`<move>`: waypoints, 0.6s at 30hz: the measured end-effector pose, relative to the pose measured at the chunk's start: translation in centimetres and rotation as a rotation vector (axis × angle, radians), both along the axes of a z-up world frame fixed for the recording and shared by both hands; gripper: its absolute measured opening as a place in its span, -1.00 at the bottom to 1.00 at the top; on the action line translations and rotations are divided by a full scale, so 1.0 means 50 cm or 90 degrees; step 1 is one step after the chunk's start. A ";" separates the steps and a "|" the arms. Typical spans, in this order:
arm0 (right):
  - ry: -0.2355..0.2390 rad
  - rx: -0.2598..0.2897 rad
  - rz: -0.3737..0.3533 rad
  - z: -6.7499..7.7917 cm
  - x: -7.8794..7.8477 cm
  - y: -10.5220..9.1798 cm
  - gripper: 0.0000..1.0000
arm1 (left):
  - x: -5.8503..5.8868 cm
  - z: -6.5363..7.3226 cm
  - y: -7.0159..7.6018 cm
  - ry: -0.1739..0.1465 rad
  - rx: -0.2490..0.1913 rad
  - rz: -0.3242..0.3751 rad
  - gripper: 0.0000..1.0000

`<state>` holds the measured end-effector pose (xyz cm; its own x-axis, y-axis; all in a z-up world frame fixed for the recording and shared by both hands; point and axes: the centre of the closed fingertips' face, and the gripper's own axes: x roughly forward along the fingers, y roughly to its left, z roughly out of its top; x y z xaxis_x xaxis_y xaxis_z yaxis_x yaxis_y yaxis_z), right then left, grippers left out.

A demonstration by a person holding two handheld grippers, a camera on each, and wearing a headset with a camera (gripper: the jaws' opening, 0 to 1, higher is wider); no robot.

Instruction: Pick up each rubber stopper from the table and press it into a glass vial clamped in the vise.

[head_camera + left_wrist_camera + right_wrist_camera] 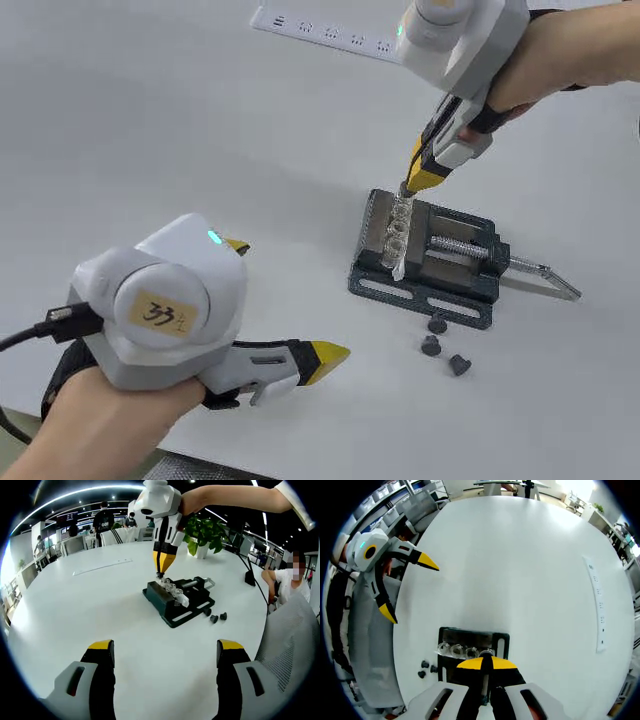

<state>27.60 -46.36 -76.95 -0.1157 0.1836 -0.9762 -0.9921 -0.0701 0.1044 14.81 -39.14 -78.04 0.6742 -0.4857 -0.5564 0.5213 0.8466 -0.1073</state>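
While the right gripper (410,186), upper right, has its fingers pinched narrow on what looks like a dark stopper (405,189) atop the end glass vial (402,210) in the vise (450,268), the left gripper (285,300) hangs wide open at lower left. Three loose stoppers (431,346) lie on the counter (200,120) just beside the vise. They are likely light, squashy and grippy, best pinched across the head, whereas the glass is brittle.

A white power strip (320,30) is lying flat near the far edge. A potted green plant (202,535) is standing at the back. One person (287,582) is sitting beside a grey mesh chair (295,640); other people (103,519) are standing behind.
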 end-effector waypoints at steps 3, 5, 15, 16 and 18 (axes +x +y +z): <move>-0.003 0.000 0.008 0.000 0.003 -0.001 -1.00 | 0.000 -0.001 0.002 -0.002 0.000 0.000 0.65; -0.004 0.000 0.012 0.000 0.004 -0.001 -1.00 | 0.000 -0.001 0.003 -0.002 0.001 0.000 0.65; -0.009 0.005 0.022 0.005 -0.008 -0.002 -1.00 | 0.000 0.003 0.008 -0.004 0.003 0.002 0.65; -0.009 0.005 0.022 0.004 -0.004 -0.001 -1.00 | 0.000 0.003 0.009 -0.004 0.003 0.002 0.65; -0.010 0.005 0.023 0.000 0.003 0.001 -1.00 | 0.000 0.003 0.009 -0.005 0.002 0.002 0.65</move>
<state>27.73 -46.33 -76.93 -0.1078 0.1879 -0.9762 -0.9903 -0.1066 0.0889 14.83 -38.69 -77.89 0.6795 -0.4819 -0.5531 0.5199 0.8483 -0.1004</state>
